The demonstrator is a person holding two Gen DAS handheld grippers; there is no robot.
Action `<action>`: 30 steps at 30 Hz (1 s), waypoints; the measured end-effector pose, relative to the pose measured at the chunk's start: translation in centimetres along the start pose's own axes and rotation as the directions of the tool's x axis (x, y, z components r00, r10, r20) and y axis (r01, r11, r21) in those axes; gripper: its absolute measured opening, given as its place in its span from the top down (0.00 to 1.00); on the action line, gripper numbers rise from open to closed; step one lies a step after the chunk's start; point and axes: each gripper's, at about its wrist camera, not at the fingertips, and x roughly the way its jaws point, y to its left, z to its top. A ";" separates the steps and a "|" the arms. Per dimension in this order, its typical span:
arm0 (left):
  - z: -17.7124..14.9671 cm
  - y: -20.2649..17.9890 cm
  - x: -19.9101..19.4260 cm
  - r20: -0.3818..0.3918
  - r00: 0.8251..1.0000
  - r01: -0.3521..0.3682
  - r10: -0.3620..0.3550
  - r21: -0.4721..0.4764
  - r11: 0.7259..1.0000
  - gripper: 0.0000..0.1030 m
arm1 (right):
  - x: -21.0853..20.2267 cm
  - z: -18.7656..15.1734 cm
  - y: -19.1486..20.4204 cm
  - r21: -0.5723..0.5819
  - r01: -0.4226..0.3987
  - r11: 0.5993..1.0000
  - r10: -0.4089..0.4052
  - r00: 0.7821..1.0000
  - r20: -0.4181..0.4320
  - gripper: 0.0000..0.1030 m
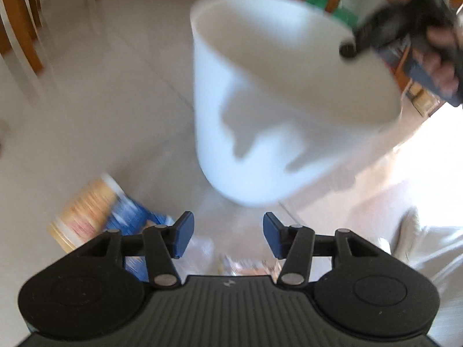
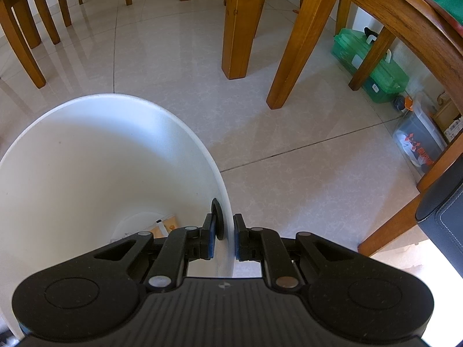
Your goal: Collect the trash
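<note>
On the floor near left lies a blurred snack canister (image 1: 86,217), uncollected, with clear wrappers (image 1: 231,260) beside it under the spread, empty left gripper (image 1: 228,234). Right gripper (image 2: 224,237) pinches the white bin (image 2: 86,159) rim; some trash already inside.

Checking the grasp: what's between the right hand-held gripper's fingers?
The white bin's wall: the right hand-held gripper has one finger inside and one outside the rim, seen in the right wrist view.
</note>
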 end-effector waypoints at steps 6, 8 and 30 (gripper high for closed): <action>-5.5 -2.6 6.4 -0.069 0.993 -0.078 0.091 0.177 0.981 0.42 | -0.1 -0.1 0.1 0.002 0.002 1.000 -0.002 1.000 0.000 0.85; -7.3 -3.4 8.3 -0.093 0.990 -0.082 0.108 0.244 0.966 0.42 | -0.1 -0.1 0.1 0.001 0.002 1.000 -0.002 1.000 0.001 0.85; -7.3 -9.3 18.2 -0.153 0.984 0.028 0.087 0.626 0.779 0.30 | -0.1 0.0 0.2 0.000 0.005 1.000 -0.005 1.000 -0.001 0.85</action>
